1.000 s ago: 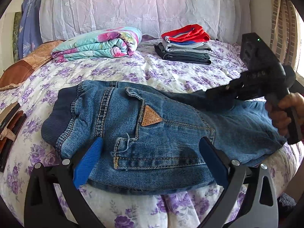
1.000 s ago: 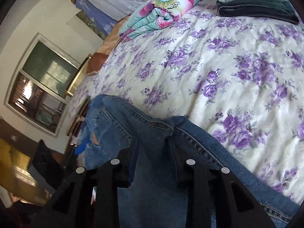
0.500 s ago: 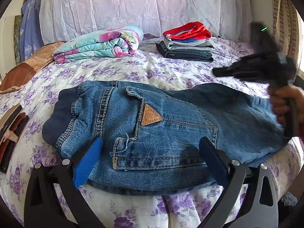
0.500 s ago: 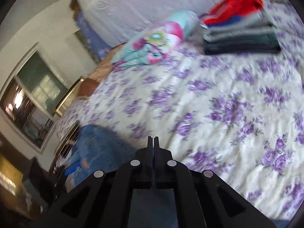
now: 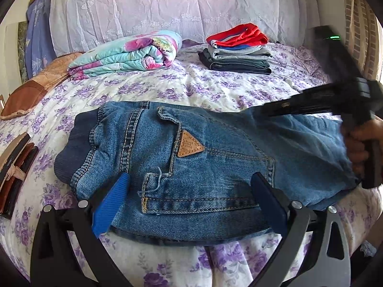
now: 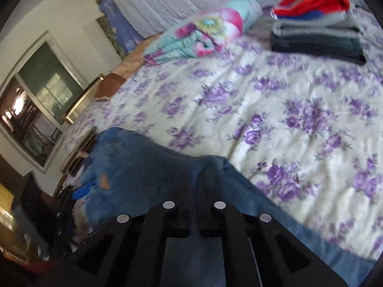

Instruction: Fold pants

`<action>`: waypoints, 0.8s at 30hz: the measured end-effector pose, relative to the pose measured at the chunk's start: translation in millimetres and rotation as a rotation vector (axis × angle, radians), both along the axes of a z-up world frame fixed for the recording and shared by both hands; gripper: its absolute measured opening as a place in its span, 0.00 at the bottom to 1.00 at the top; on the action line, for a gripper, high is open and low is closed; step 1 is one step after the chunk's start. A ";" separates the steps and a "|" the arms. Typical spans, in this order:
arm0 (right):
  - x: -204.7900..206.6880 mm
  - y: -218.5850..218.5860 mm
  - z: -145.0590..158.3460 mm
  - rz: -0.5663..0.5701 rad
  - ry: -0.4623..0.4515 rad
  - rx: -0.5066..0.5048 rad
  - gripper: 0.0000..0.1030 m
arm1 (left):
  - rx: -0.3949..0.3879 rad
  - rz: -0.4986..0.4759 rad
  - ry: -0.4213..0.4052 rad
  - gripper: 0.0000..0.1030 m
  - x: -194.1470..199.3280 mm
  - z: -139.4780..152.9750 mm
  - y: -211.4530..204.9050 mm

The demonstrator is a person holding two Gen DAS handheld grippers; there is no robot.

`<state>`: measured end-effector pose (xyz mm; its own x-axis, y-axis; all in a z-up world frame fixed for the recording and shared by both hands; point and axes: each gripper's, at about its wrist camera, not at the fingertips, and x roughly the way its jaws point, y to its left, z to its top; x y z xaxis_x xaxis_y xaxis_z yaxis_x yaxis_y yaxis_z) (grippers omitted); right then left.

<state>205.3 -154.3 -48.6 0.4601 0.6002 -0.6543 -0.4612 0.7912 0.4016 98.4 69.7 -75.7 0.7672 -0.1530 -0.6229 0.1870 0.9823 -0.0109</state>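
Folded blue jeans (image 5: 215,157) lie flat on the flowered bedspread (image 5: 167,88), waistband to the left, with a brown triangular patch (image 5: 189,146) on the back pocket. My left gripper (image 5: 190,177) is open, its blue pads (image 5: 112,203) spread over the jeans' near edge with no grip. A hand (image 5: 359,143) at the right holds my right gripper (image 5: 264,109), which is shut, its tip at the jeans' far right edge. In the right wrist view the closed fingers (image 6: 200,181) sit over the denim (image 6: 143,167). I cannot tell whether any fabric is pinched.
A stack of folded clothes (image 5: 237,52) with a red piece on top sits at the back of the bed, beside a rolled floral blanket (image 5: 126,55). A brown cushion (image 5: 31,95) and leather straps (image 5: 14,167) lie at the left edge. A window (image 6: 36,110) is beyond.
The right gripper closed its jaws and lifted off the jeans, then came back down to their far right edge. The left gripper and the jeans stayed put.
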 end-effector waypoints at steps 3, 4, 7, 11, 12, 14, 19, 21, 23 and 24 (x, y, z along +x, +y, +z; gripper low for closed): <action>-16.5 -6.4 -1.5 -0.012 -0.019 -0.054 0.39 | -0.004 -0.007 0.014 0.95 -0.6 7.1 1.2; -15.3 -6.9 -10.8 -0.022 -0.004 -0.109 0.46 | 0.009 -0.017 0.024 0.95 1.7 8.3 1.8; -18.7 -19.8 -27.8 -0.042 0.018 -0.100 0.33 | 0.039 -0.042 0.056 0.95 8.0 6.8 2.9; -78.4 -22.5 -3.9 -0.041 -0.141 -0.138 0.41 | -0.021 -0.020 0.057 0.86 -2.2 15.7 13.8; -94.8 -20.0 -4.9 -0.030 -0.174 -0.183 0.50 | -0.054 -0.022 0.050 0.87 -6.4 20.1 18.0; -114.5 -15.1 -28.8 -0.002 -0.147 -0.281 0.58 | -0.094 -0.012 0.036 0.96 -12.5 26.8 23.9; -151.2 -64.5 -15.3 -0.109 -0.179 -0.058 0.59 | 0.020 0.086 0.046 0.95 -7.4 10.3 20.6; -176.7 -112.2 -4.4 -0.233 -0.198 0.076 0.64 | 0.051 0.094 -0.005 0.95 -20.4 16.7 14.8; -198.9 -161.4 -1.7 -0.390 -0.196 0.121 0.65 | 0.027 0.085 -0.041 0.95 -32.0 23.0 15.8; -211.1 -190.3 -4.1 -0.472 -0.175 0.141 0.66 | 0.000 0.083 -0.049 0.95 -35.7 25.0 18.7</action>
